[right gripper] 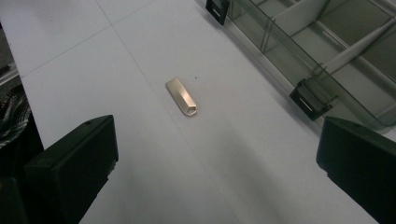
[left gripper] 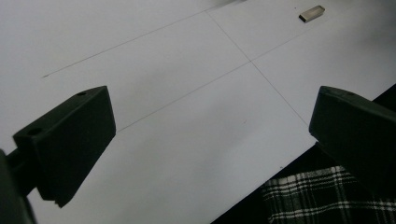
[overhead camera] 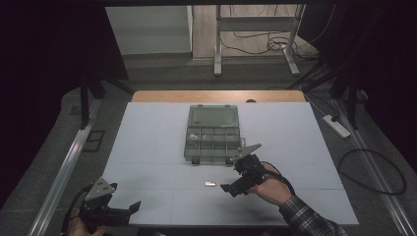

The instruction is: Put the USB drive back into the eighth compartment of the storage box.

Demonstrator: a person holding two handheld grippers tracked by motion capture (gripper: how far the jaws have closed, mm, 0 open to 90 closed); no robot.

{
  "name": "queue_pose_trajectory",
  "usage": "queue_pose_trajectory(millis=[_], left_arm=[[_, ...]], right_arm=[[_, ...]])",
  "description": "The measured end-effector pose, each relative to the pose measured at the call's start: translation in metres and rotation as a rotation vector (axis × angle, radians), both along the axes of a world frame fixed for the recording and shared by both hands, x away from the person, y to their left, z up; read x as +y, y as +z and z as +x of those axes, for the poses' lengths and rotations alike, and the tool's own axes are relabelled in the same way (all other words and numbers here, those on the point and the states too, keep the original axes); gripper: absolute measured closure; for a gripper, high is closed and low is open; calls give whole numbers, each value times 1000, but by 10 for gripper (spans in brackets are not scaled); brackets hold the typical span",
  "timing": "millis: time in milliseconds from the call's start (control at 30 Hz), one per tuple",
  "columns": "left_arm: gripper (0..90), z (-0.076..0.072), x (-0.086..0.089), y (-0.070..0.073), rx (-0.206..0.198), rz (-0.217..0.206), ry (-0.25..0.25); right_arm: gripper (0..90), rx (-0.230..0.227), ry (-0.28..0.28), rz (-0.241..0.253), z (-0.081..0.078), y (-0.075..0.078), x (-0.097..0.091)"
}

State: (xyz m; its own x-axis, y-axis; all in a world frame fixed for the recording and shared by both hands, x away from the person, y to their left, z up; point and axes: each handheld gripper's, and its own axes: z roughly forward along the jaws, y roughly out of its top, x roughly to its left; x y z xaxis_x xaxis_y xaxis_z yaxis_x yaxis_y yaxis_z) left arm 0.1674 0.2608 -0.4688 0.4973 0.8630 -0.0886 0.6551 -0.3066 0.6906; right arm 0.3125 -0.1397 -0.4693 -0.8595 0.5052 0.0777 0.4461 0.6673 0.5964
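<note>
Not yet picked up: small metal piece (right gripper: 181, 96) lying loose on the surface (overhead camera: 147, 142), just in front of the open organizer box (overhead camera: 212, 133). Right tool (overhead camera: 230, 189) beside it, jaws spread, empty. Left tool (overhead camera: 129, 206) likewise gaping, well off.
</note>
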Motion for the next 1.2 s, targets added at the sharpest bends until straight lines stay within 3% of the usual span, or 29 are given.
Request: queue_pose_trajectory(millis=[233,467,1200], left_arm=[[8,0,0,0,0,2,-2],[9,0,0,0,-1,3,-2],[9,0,0,0,-2,8,-3]], right_arm=[[0,10,-17,-39,4,-1,11],[0,11,13,-91,4,-5,25],[0,25,65,-160,7,-19,58]])
